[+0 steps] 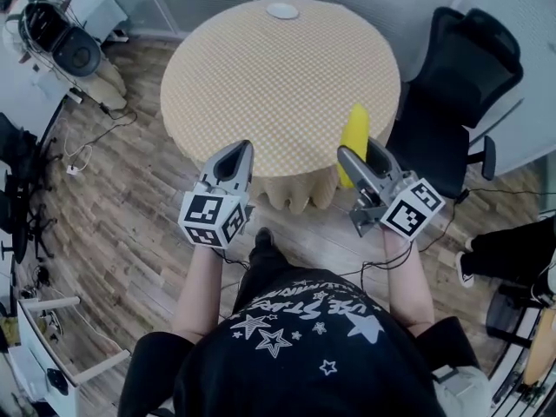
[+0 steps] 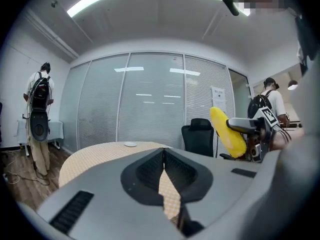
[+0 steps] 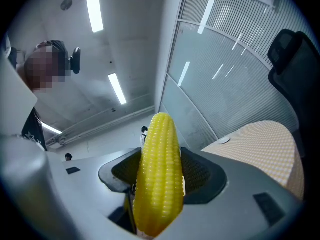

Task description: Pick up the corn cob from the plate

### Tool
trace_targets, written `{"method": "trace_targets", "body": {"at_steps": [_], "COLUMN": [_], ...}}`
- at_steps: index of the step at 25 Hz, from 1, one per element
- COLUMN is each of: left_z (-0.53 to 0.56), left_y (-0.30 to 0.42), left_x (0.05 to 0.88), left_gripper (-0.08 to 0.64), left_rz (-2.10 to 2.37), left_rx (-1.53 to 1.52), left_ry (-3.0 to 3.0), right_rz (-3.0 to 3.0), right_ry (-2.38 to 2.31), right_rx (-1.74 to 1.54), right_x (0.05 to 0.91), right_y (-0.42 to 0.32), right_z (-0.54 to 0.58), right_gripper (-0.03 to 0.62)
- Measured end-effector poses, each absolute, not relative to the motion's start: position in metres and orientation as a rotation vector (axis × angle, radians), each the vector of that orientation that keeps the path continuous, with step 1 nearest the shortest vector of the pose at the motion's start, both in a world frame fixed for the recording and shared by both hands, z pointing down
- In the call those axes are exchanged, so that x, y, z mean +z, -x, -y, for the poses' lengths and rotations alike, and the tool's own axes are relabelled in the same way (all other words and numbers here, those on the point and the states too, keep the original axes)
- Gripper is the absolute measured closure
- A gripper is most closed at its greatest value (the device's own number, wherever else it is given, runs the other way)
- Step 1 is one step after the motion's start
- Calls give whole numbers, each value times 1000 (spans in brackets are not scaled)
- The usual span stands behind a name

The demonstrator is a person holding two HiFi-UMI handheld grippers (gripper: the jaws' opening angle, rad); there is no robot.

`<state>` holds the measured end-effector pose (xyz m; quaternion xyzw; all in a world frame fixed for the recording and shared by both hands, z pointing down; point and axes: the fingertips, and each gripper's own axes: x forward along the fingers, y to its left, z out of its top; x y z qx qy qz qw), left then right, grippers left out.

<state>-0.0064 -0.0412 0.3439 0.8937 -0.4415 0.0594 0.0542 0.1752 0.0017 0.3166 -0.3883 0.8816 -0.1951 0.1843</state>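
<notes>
I am grasping the corn [image 3: 159,174] mid-length in my right hand-held gripper [image 1: 363,156], tip poking out ahead, and judging it light, stiff and knobbly enough not to slip.

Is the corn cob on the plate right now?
No, the corn cob is clamped in the right gripper, off the table, and the plate at the far edge sits bare.

surface: round table [image 1: 278,85] | cover: checked cloth [image 1: 217,111] | on it: white plate [image 1: 282,10], far edge
</notes>
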Motion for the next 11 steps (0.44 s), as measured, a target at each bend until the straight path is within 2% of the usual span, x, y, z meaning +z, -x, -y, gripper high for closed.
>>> {"method": "trace_targets", "body": {"at_steps": [11], "left_z": [-60], "left_y": [-42], "left_x": [344], "left_gripper": [554], "left_rz": [1377], "left_rx": [174], "left_ry": [-2709], "right_rz": [-2505], "right_ry": [1076], "right_rx": [-525], "right_x": [317], "right_y": [-228], "right_z": [-92], "right_gripper": [337]}}
